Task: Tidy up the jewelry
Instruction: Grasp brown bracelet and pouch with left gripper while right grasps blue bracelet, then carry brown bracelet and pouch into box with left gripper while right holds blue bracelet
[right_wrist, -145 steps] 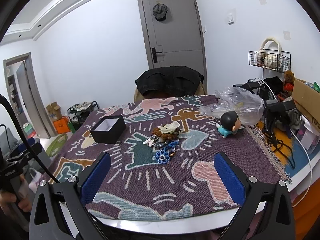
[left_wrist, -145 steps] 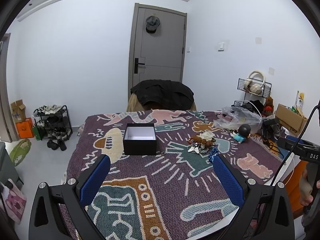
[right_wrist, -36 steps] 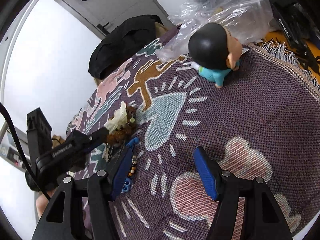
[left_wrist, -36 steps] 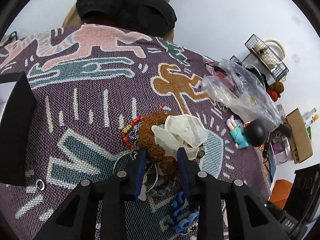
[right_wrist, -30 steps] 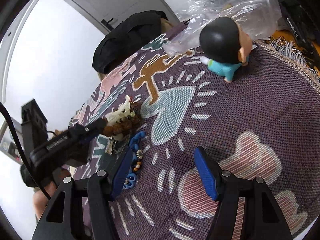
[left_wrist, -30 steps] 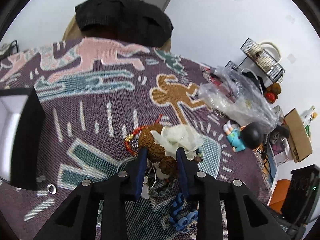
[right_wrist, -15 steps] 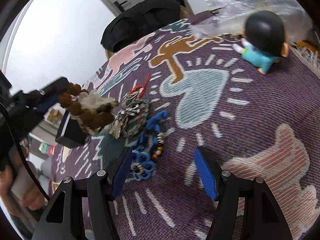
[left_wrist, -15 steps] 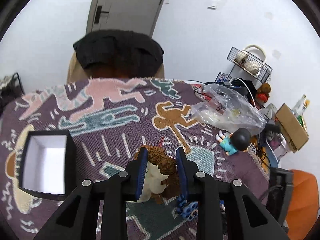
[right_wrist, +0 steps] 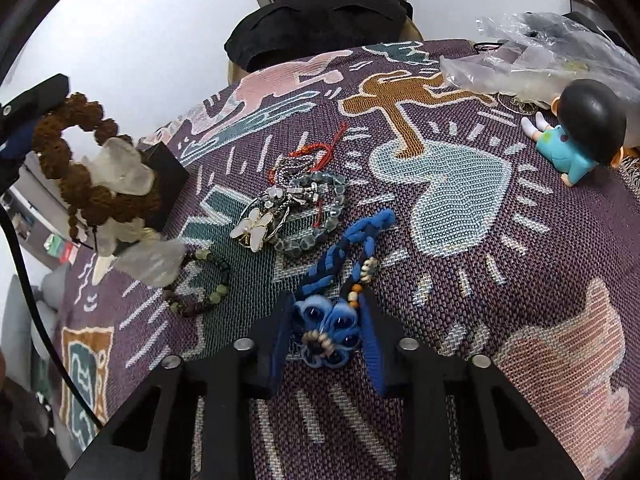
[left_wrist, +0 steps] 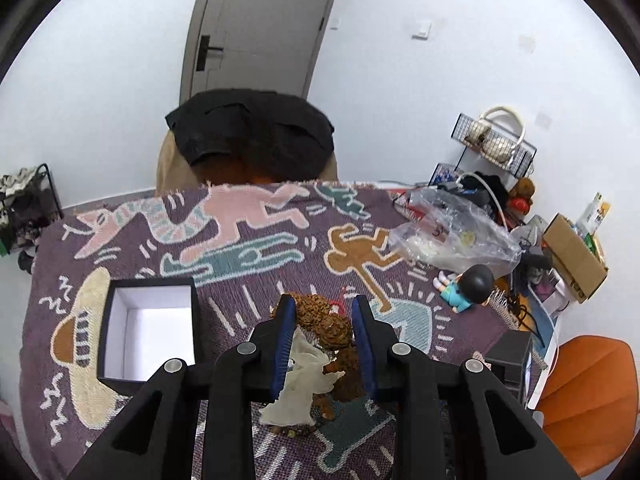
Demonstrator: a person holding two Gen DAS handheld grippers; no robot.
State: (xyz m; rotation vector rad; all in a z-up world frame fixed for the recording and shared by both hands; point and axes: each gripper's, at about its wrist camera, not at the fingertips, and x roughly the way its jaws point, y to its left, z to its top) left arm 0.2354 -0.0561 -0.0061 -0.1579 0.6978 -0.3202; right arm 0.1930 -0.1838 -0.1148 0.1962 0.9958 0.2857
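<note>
**Carry the beads to the box**

The left gripper (left_wrist: 323, 334) has its jaws closed on the brown bead bracelet (left_wrist: 328, 326), held up above the table (left_wrist: 256, 288). The black box (left_wrist: 150, 334) sits open at nine o'clock. Move slowly over it, go low, then let go. The right gripper (right_wrist: 325, 334) has its jaws close around the blue flower (right_wrist: 326, 330); whether they squeeze it, I cannot tell.

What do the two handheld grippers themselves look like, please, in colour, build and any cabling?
Both are matte black, angular frames with round silver screw heads. The left gripper and right gripper each carry two fingers lined with blue pads. In the right wrist view, a thin black cable trails down the frame's left side near the left gripper. No markings are legible.
</note>
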